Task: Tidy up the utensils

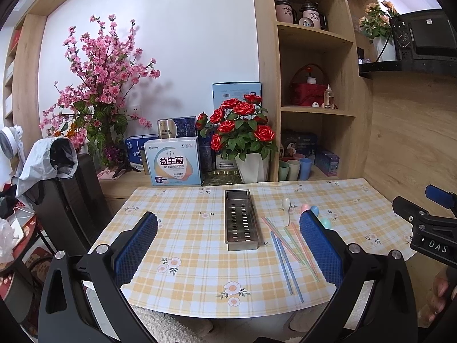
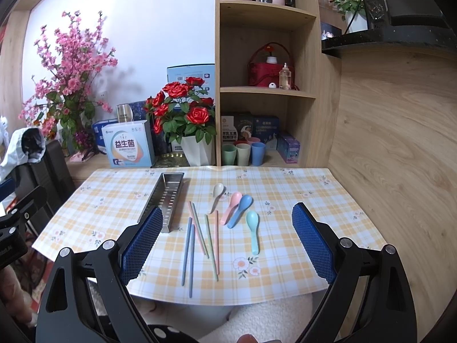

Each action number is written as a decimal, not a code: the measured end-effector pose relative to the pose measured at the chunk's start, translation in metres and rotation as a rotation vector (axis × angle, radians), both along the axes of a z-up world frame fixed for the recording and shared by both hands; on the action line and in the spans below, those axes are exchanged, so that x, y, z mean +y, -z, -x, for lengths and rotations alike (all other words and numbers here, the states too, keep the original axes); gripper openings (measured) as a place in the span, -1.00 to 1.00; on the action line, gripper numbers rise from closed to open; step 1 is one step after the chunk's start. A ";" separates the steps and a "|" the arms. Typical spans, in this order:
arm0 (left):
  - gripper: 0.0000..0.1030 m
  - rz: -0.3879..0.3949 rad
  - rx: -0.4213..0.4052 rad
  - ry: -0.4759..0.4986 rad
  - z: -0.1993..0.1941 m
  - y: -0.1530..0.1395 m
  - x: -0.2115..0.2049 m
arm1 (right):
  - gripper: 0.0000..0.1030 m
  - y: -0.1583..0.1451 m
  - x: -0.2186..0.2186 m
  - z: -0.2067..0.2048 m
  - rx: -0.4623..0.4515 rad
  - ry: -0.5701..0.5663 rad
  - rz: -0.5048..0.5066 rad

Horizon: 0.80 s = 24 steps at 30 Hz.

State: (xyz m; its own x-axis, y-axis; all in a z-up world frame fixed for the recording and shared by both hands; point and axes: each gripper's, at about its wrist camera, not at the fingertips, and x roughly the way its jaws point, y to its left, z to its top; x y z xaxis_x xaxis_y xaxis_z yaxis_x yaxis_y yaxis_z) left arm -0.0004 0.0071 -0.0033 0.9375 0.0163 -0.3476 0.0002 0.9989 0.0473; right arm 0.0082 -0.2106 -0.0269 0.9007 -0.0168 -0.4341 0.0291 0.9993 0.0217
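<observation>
A perforated steel utensil tray (image 1: 242, 219) (image 2: 164, 201) lies empty on the checked tablecloth (image 1: 200, 245) (image 2: 285, 228). To its right lie several pastel chopsticks (image 1: 288, 254) (image 2: 200, 243): blue, pink and green. Beyond them are a white spoon (image 1: 286, 205) (image 2: 217, 193), a pink spoon (image 2: 232, 207), a blue spoon (image 2: 240, 210) and a teal spoon (image 2: 253, 230). My left gripper (image 1: 228, 248) is open and empty above the near table edge, in front of the tray. My right gripper (image 2: 227, 245) is open and empty above the chopsticks and spoons; it also shows in the left wrist view (image 1: 428, 223).
Behind the table stand a red rose pot (image 1: 245, 143) (image 2: 188, 131), boxes (image 1: 171, 160) (image 2: 128, 145), and pastel cups (image 1: 294, 168) (image 2: 242, 153) in a wooden shelf unit (image 1: 314, 108). A wooden wall panel (image 2: 394, 143) borders the right. A dark chair (image 1: 65, 200) stands at left.
</observation>
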 end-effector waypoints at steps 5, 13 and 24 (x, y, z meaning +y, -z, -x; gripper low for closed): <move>0.89 0.000 0.000 0.000 0.000 0.000 0.000 | 0.73 0.004 -0.005 -0.002 0.002 0.002 -0.004; 0.89 -0.001 0.000 0.000 0.000 -0.001 0.000 | 0.73 0.006 -0.004 0.001 0.004 0.009 -0.012; 0.89 -0.006 -0.008 -0.005 0.002 0.001 0.000 | 0.73 0.004 -0.005 0.001 0.003 0.008 -0.012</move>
State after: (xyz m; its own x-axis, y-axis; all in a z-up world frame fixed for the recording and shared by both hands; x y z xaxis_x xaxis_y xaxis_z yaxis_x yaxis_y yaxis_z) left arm -0.0028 0.0069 -0.0045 0.9402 0.0235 -0.3399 -0.0055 0.9985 0.0536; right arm 0.0068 -0.2158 -0.0314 0.8992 -0.0186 -0.4372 0.0370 0.9987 0.0337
